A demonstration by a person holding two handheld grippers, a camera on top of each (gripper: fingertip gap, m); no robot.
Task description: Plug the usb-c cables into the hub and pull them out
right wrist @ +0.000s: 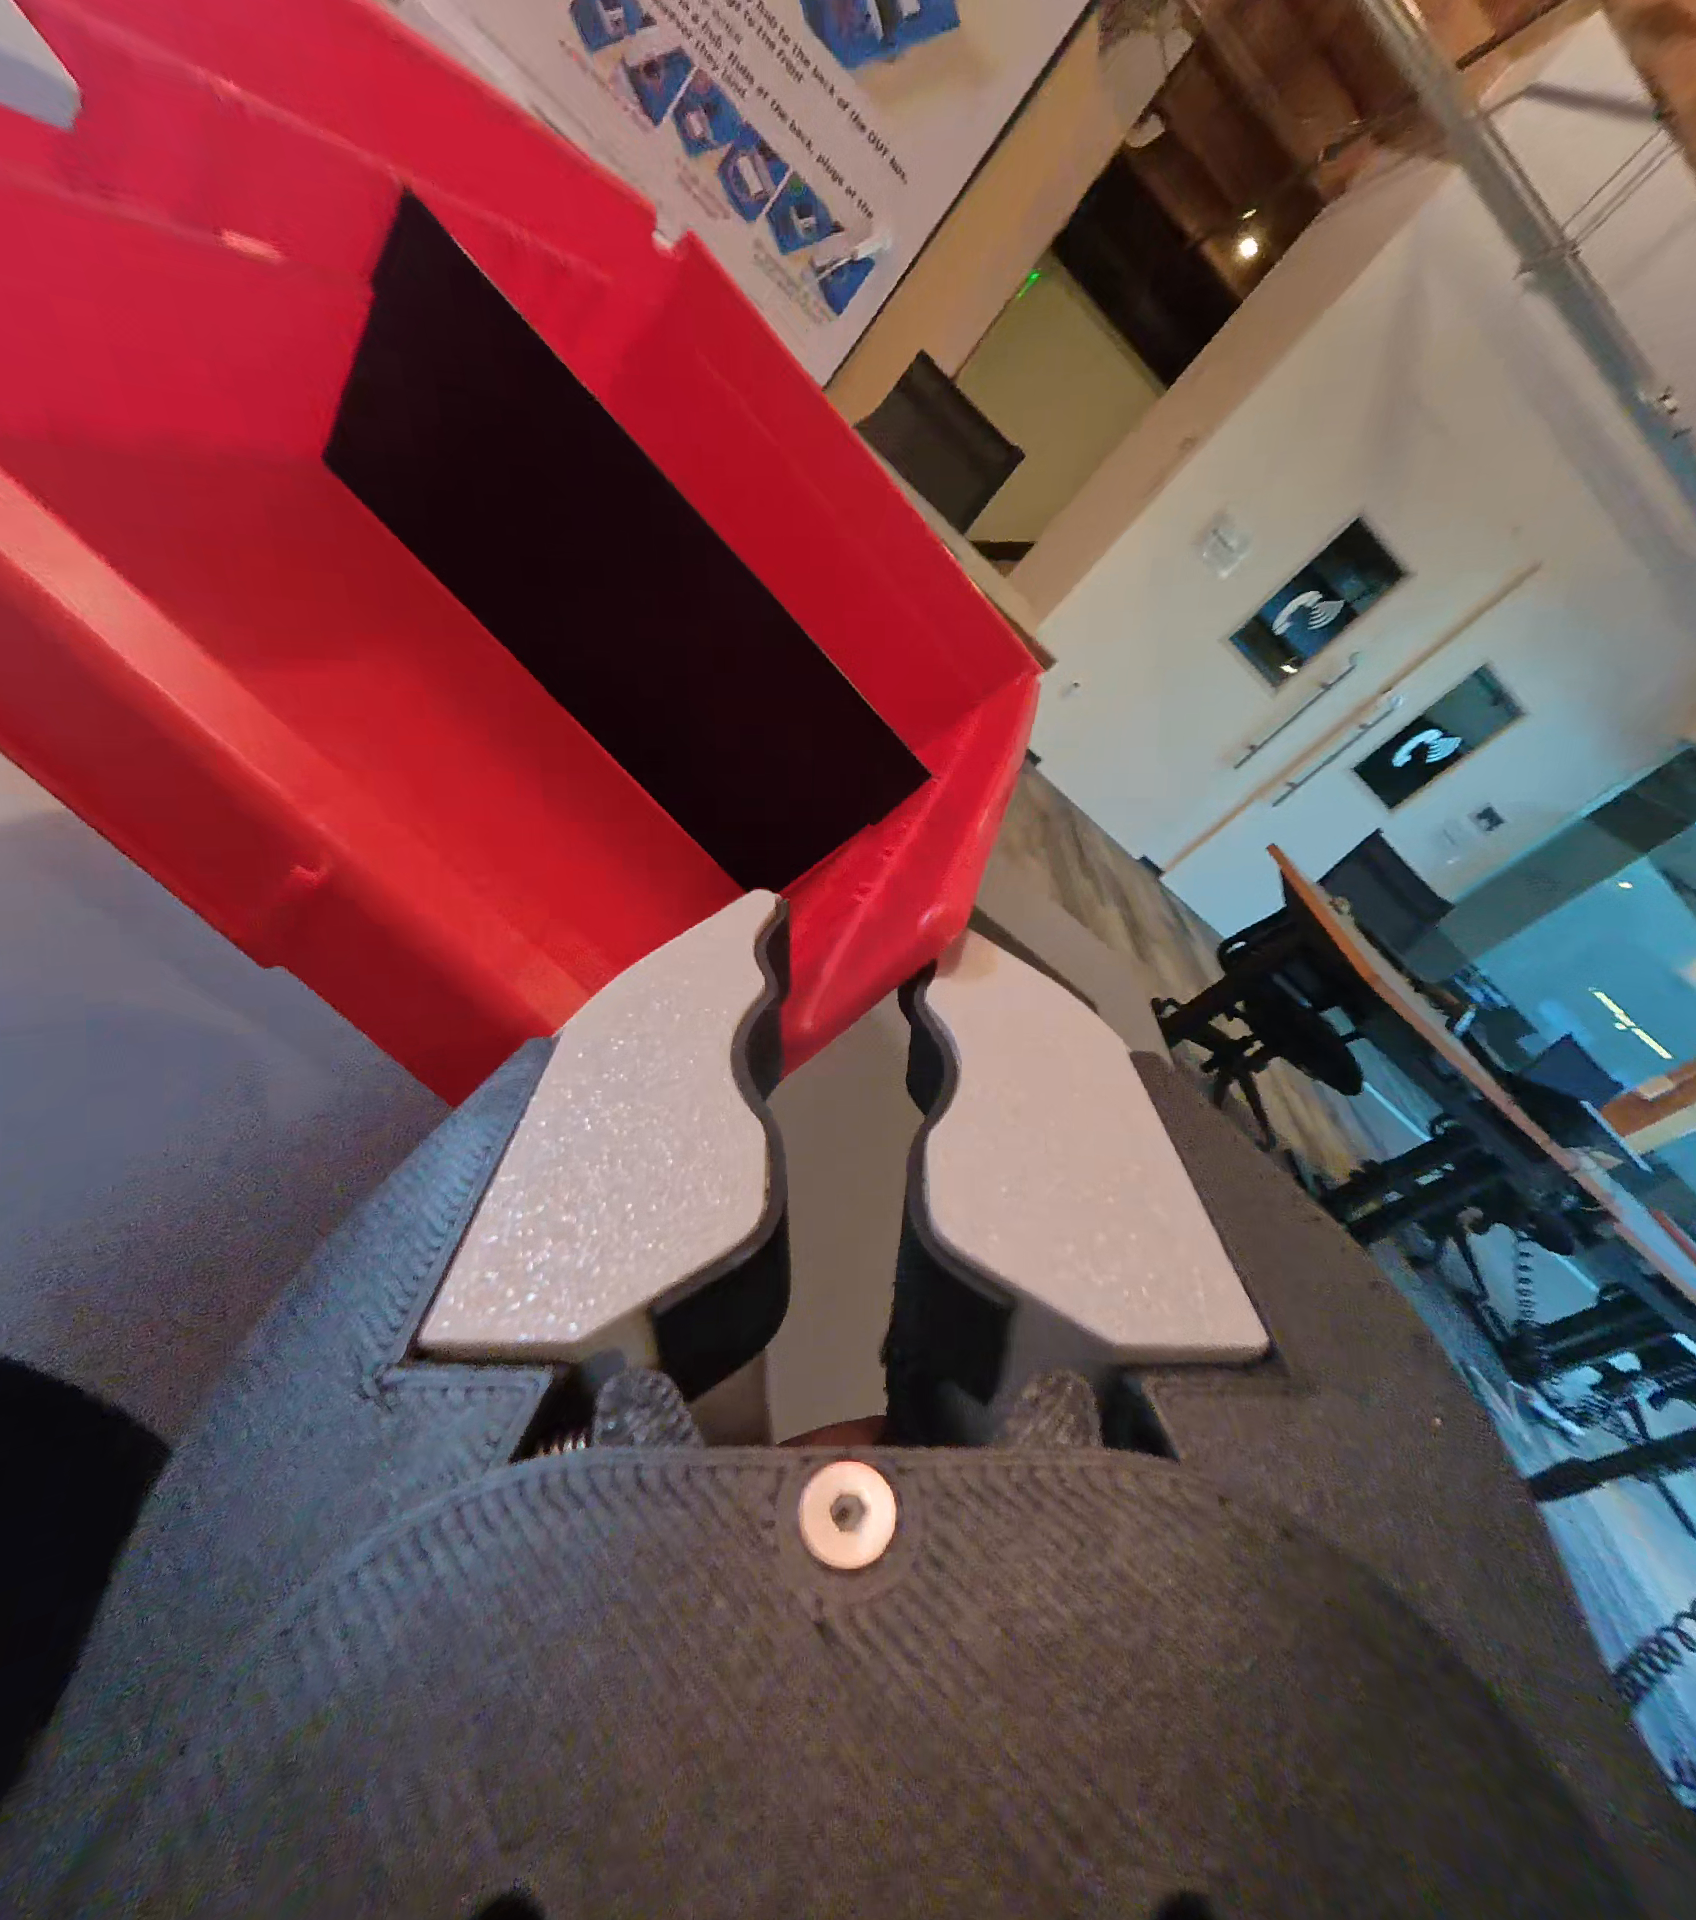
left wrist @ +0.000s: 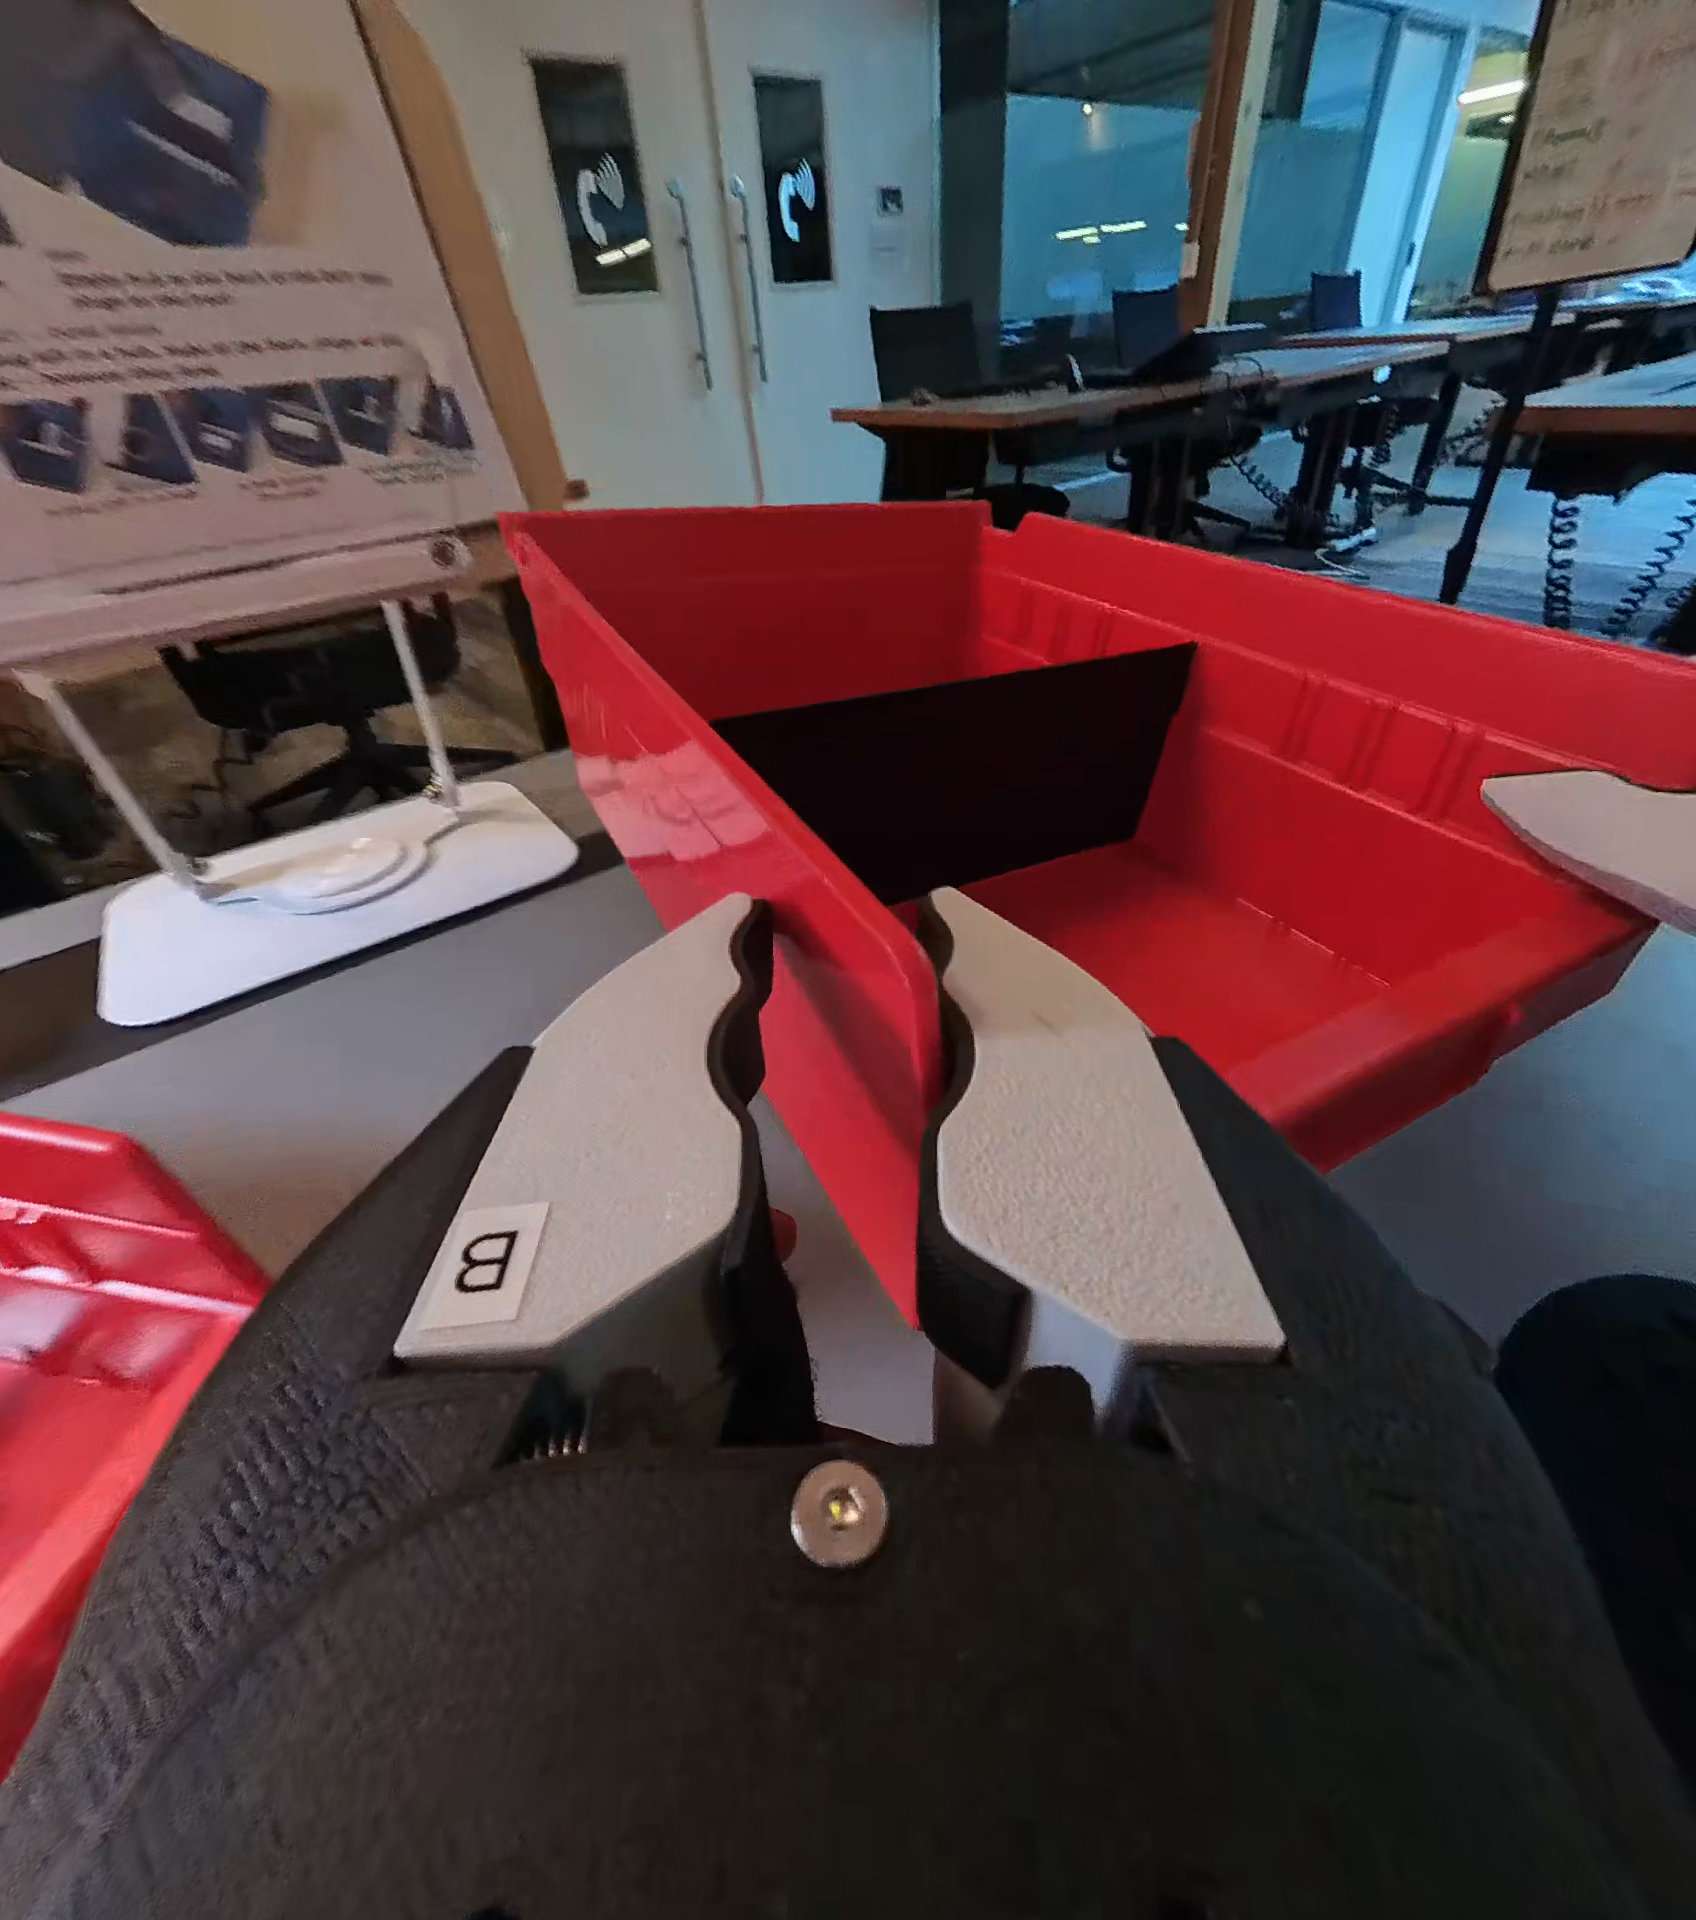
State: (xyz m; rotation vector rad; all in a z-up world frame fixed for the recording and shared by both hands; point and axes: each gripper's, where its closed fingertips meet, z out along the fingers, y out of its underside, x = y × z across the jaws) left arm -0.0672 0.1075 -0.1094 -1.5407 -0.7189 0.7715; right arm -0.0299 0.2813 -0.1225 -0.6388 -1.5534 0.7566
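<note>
- no usb-c cable or hub shows in either view; where they lie cannot be told, so plugging and pulling look neither started nor provably finished.
- the glossy red plastic storage bin (left wrist: 1239,831) with a black divider panel (left wrist: 948,769) stands in the middle of the grey table (left wrist: 324,1122), its near compartment bare.
- the left gripper (left wrist: 844,925) straddles the bin's near left side wall, fingers part-open, wall between them; whether they pinch it cannot be told.
- the right gripper (right wrist: 844,956) clenches on the bin's corner rim.
- a second red bin (left wrist: 23,1299) sits near left, a white-based sign stand (left wrist: 324,883) far left.
</note>
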